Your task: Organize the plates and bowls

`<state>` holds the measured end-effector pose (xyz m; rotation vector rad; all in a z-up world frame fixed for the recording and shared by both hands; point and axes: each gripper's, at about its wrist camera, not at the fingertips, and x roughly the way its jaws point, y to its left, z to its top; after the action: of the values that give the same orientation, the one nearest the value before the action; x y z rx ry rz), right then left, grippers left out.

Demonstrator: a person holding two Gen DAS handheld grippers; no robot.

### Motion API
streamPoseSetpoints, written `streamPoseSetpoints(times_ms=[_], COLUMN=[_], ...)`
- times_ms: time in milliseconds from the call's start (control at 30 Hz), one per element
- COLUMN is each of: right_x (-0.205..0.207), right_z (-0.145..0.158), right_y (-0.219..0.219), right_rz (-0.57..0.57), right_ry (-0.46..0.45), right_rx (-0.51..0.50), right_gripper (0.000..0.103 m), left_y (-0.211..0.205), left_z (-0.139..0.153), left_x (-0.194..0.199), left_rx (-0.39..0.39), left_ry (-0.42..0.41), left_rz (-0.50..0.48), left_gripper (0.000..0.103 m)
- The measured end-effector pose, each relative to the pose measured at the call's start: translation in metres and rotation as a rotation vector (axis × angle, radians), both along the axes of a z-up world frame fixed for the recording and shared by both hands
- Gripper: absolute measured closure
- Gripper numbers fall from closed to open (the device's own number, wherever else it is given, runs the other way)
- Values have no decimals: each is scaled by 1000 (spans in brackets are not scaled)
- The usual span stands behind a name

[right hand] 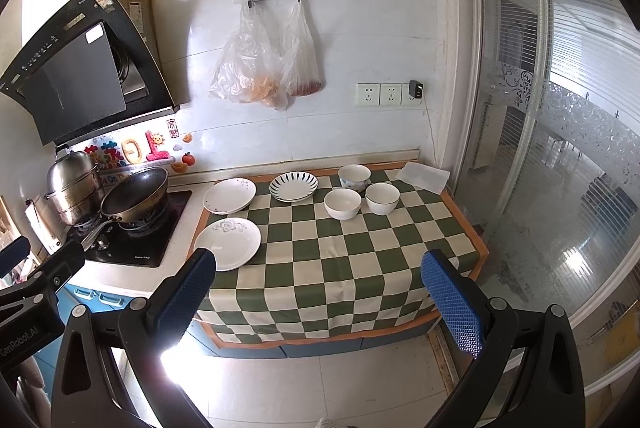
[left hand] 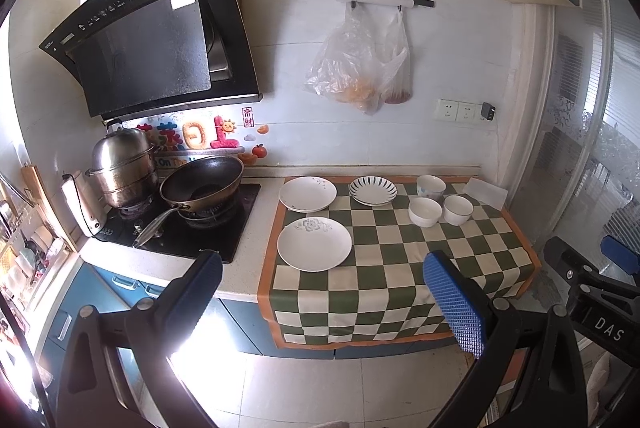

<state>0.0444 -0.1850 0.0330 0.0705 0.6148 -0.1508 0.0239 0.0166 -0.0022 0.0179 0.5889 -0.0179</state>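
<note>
We see left gripper [left hand: 326,298] and right gripper [right hand: 320,298] fingers wide, holding nothing, short of counter. Three plates [left hand: 314,244] at left, three bowls [left hand: 425,211] at right on checkered cloth [left hand: 400,268].

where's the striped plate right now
In both wrist views the striped plate sits at the back of the checkered cloth, between the white plate on its left and the three bowls on its right.

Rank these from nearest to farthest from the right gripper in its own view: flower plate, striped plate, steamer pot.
1. Flower plate, front left of the cloth, just beyond the right gripper.
2. Striped plate, back middle of the cloth.
3. Steamer pot, far left on the stove.
</note>
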Motion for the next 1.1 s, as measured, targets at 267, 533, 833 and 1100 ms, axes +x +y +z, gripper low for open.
streamPoseSetpoints(times_ms=[267, 533, 833, 1100], right_x=[46, 182, 354, 486], right_z=[-33, -144, -291, -404], right_y=[5, 12, 9, 24], right_rz=[34, 146, 206, 298], right_ry=[-19, 271, 545, 780], right_rx=[143, 312, 432, 458], right_gripper=[0, 0, 0, 8], left_y=[52, 113, 134, 132], left_z=[-28, -133, -264, -352], left_x=[70, 194, 326, 431], left_rx=[24, -71, -214, -231], left_ry=[1, 321, 645, 846], left_rz=[79, 98, 135, 158], left_gripper=[0, 0, 0, 21])
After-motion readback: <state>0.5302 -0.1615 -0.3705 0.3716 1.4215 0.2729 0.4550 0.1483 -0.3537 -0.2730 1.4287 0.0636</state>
